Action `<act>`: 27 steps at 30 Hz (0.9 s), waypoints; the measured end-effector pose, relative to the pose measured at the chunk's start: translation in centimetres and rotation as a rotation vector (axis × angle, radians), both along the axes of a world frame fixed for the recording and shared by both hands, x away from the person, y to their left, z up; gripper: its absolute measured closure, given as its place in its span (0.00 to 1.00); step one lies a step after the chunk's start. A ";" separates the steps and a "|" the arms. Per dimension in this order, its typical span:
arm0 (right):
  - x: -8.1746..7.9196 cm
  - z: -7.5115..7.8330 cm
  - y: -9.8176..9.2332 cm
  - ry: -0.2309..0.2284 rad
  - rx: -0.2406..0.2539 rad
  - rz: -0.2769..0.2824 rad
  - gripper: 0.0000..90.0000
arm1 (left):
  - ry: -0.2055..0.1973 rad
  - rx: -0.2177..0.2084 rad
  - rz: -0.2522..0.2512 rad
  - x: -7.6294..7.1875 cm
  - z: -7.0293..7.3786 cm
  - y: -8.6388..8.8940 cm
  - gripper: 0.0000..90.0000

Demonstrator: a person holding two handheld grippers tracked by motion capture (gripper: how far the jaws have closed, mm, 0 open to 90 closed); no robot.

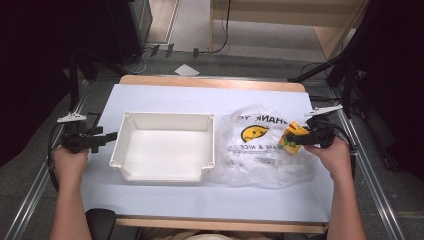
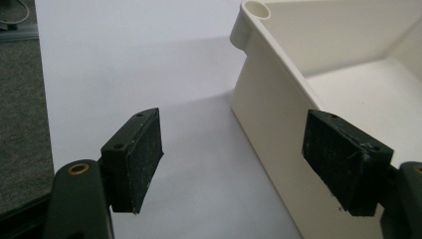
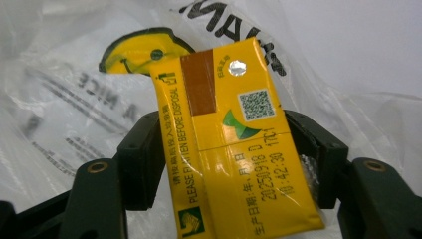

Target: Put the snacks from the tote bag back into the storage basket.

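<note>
The right tool [image 1: 299, 138] pinches a yellow carton [image 1: 294, 136]; in the right gripper view the carton [image 3: 234, 144] stands between the two black jaws, both pads pressed against its sides, its printed face toward the camera. The carton sits over the right edge of a clear plastic bag [image 1: 260, 150], which lies on the bench [image 1: 165, 95] just right of the white tray [image 1: 127, 150]. The bag [image 3: 64, 104] carries a yellow smiley print and black lettering. The left tool [image 1: 111, 136] hovers just left of the tray, its jaws spread with nothing between them. In the left gripper view the left tool [image 2: 231, 164] has one jaw over the white bench cover and the other in front of the tray's outer wall [image 2: 268, 119]. The tray holds nothing.
</note>
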State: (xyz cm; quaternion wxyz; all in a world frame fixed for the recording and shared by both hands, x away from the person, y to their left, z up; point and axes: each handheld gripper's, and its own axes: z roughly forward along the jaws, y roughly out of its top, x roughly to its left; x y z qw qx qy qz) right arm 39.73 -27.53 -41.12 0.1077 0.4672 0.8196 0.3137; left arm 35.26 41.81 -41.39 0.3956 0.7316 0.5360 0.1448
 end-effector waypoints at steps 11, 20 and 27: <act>0.2 -1.1 -0.4 0.002 0.026 0.016 0.49 | -0.001 -0.003 0.010 -0.1 0.0 0.3 0.28; 0.1 -1.2 -0.3 -0.022 0.014 0.032 0.51 | 0.002 -0.001 0.005 0.1 0.0 0.1 0.28; 0.0 -1.1 -0.4 -0.022 0.023 0.033 0.55 | 0.003 -0.006 0.003 0.1 -0.1 0.1 0.28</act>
